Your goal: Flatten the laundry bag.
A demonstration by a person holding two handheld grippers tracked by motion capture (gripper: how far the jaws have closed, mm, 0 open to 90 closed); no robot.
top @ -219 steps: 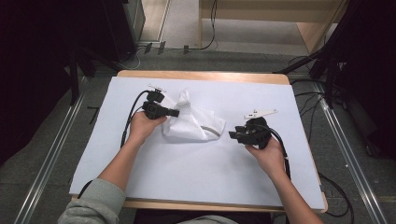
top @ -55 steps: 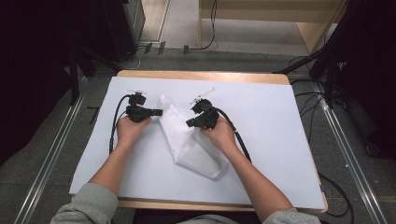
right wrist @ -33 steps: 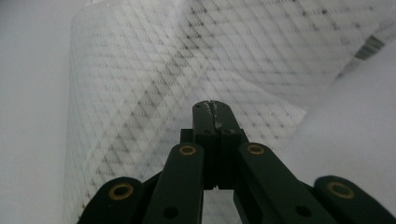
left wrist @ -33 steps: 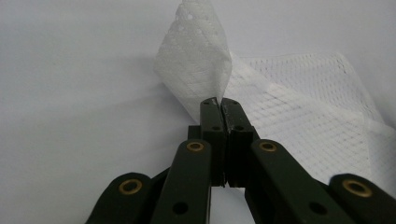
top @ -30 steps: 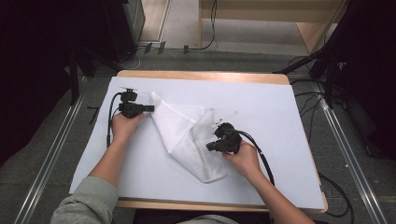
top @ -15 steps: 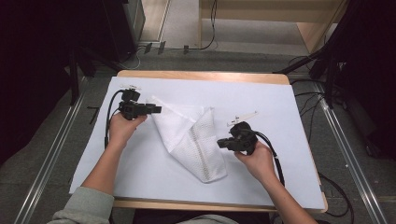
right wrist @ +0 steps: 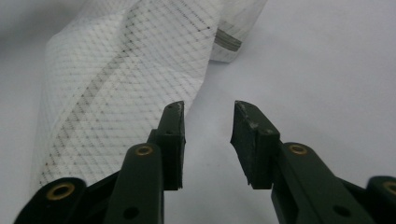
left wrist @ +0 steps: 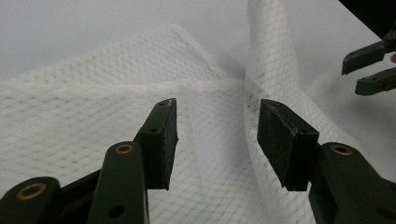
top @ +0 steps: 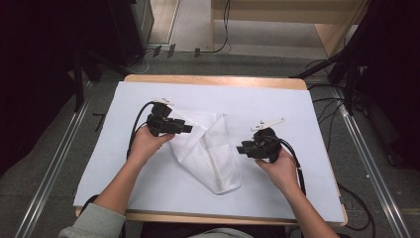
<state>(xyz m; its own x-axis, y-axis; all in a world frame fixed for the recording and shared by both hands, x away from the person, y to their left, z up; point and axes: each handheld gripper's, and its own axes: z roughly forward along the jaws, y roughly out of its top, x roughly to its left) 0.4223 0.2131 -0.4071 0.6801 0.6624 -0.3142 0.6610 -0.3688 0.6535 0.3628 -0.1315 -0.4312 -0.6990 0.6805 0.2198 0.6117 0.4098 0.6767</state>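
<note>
- Between my two sets of fingers lies the white mesh bag (top: 208,151) on the surface (top: 297,119).
- Left fingers (left wrist: 217,140) just spreading, released above it.
- Right fingers (right wrist: 208,140) just spreading, released beside it.

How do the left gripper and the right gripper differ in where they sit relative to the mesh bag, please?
The left gripper hangs over the white mesh bag, at its upper left part; the right gripper sits off its right edge, over bare table cover. The left's jaws gape wider. Both are open, gripping nothing, having just been opening.
</note>
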